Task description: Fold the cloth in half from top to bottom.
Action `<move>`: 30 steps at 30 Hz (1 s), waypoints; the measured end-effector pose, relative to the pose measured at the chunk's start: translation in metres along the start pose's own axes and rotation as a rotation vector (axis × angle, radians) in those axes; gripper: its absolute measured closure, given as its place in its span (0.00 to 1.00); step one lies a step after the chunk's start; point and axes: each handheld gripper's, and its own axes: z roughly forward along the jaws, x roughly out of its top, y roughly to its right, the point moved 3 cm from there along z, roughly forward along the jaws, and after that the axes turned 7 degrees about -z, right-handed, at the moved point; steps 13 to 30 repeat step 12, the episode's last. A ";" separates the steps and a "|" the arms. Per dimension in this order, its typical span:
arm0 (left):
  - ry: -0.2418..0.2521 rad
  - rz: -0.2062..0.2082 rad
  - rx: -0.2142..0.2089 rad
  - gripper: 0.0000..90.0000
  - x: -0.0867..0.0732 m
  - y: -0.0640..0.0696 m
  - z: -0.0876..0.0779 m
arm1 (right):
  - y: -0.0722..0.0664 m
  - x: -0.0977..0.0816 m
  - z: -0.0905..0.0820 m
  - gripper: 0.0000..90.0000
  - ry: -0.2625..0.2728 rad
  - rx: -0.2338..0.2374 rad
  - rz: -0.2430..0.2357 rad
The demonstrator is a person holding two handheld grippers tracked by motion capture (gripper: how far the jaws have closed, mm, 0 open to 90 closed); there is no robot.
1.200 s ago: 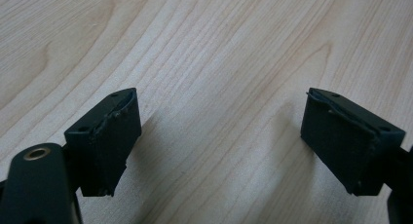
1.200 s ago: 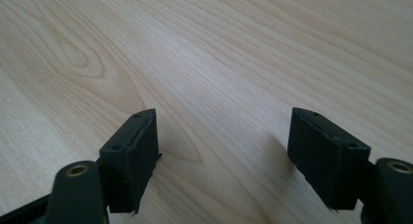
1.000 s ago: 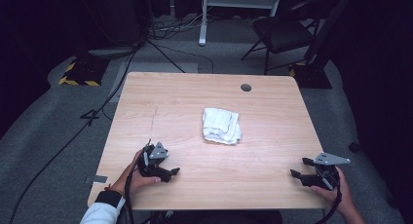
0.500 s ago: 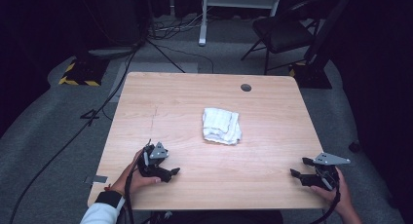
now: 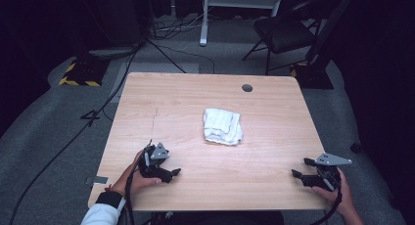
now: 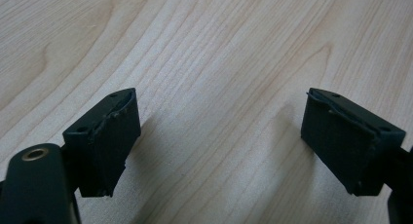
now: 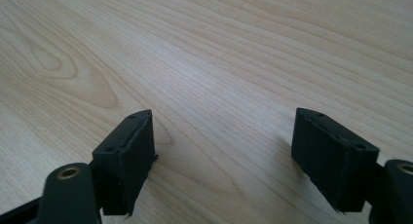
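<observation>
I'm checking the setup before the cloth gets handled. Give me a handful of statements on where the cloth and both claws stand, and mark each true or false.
1. The white cloth lies crumpled near the middle of the table. True.
2. The left claw grips the cloth. False: it rests on the near left of the table, apart from the cloth.
3. The left claw's jaws stand apart over bare wood in the left gripper view. True.
4. The right claw is shut. False: its jaws stand wide apart.
5. A dark round hole sits near the table's far edge. True.
</observation>
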 end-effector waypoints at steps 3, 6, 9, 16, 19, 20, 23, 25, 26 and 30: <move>0.000 0.000 0.000 0.16 0.000 0.000 0.000 | 0.000 0.000 0.000 0.27 0.000 0.000 0.003; 0.000 0.000 0.000 0.16 0.000 0.000 0.000 | 0.000 0.000 0.000 0.28 0.001 0.002 0.005; -0.001 0.002 -0.001 0.16 0.000 0.000 0.000 | 0.000 0.000 0.000 0.28 0.001 0.002 0.005; -0.002 0.004 -0.003 0.16 0.000 0.000 0.000 | 0.000 0.000 0.000 0.28 0.001 0.003 0.005; -0.002 0.004 -0.003 0.16 0.000 0.000 0.000 | 0.000 0.000 0.000 0.28 0.001 0.003 0.005; -0.002 0.004 -0.003 0.16 0.000 0.000 0.000 | 0.000 0.000 0.000 0.28 0.001 0.003 0.005; -0.002 0.004 -0.003 0.16 0.000 0.000 0.000 | 0.000 0.000 0.000 0.28 0.001 0.003 0.005; -0.002 0.004 -0.003 0.16 0.000 0.000 0.000 | 0.000 0.000 0.000 0.28 0.001 0.003 0.005; -0.002 0.004 -0.003 0.16 0.000 0.000 0.000 | 0.000 0.000 0.000 0.28 0.001 0.003 0.005; -0.002 0.004 -0.003 0.16 0.000 0.000 0.000 | 0.000 0.000 0.000 0.28 0.001 0.003 0.005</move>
